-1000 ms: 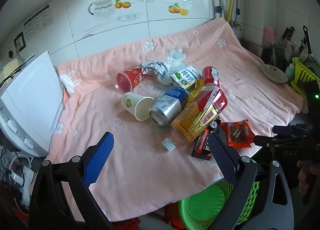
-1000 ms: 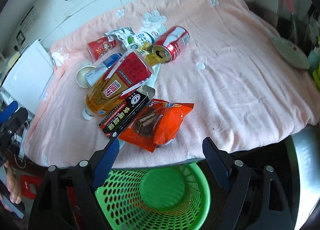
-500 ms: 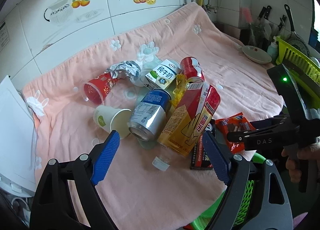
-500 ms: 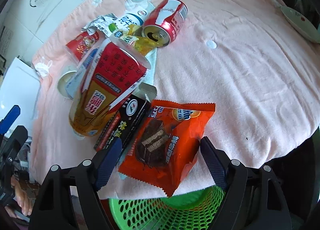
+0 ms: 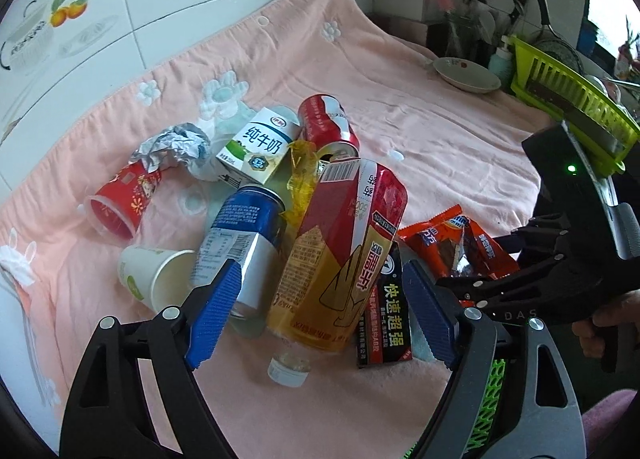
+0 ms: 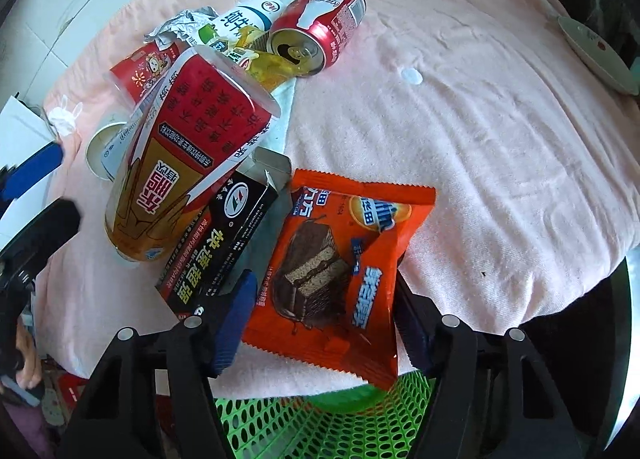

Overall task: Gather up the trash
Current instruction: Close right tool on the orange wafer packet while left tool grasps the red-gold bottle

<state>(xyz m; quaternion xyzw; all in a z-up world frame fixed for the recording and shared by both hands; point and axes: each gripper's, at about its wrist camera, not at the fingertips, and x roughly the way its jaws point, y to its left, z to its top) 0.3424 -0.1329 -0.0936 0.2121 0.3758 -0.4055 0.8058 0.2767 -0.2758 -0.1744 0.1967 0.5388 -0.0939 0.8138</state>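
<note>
1. Between the right gripper's [image 6: 322,311] jaws lies the orange snack packet [image 6: 344,271], near the front edge of the pink-towelled surface [image 6: 480,139]; the jaws have just been closing on it, and the left blue pad touches its edge while the right pad sits close against the other edge, so a firm grasp cannot be told.
2. Just left of those jaws rests a black carton [image 6: 224,243], and past it the large red-and-gold bottle [image 6: 180,163] lies on its side.
3. Below and behind the jaws stands a green basket [image 6: 320,423], under the surface edge.
4. The left gripper [image 5: 320,315] hangs over the heap, jaws released and spread either side of the red-and-gold bottle without touching it.
5. Left of its left pad lie a blue can [image 5: 240,243] and a white paper cup [image 5: 156,279]; beyond are a milk carton [image 5: 256,151], red can [image 5: 328,127], red cup [image 5: 120,199] and crumpled foil [image 5: 172,147].
6. A bottle cap [image 5: 288,369] sits just ahead of the jaws.
</note>
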